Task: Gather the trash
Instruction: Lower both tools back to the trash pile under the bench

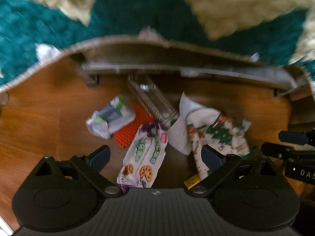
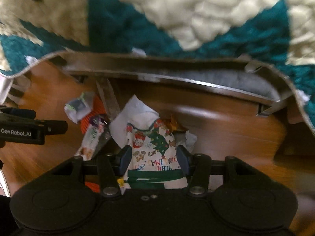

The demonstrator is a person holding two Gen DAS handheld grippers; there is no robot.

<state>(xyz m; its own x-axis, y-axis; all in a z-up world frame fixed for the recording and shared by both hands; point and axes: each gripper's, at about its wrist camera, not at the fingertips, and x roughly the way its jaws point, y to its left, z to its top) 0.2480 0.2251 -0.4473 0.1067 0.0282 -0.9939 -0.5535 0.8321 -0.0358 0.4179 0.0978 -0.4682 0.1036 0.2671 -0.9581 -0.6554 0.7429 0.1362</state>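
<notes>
A heap of trash lies on the wooden floor [image 1: 39,122] at the foot of a bed frame [image 2: 196,78] draped with a teal-and-cream quilt [image 2: 177,19]. The left hand-held gripper [image 1: 155,157] hangs over the heap with its fingers wide apart, holding nothing; a snack wrapper [image 1: 145,155] with cookie pictures lies between and below them. Beside it are a crumpled white-green packet [image 1: 110,118], an orange mat [image 1: 133,129] and a ribbed clear bottle [image 1: 153,100]. The right hand-held gripper [image 2: 154,158] has its blue pads on either side of a Christmas bag [image 2: 155,147], partly spread; whether they press the bag is unclear. White paper [image 2: 130,118] lies just behind the bag.
</notes>
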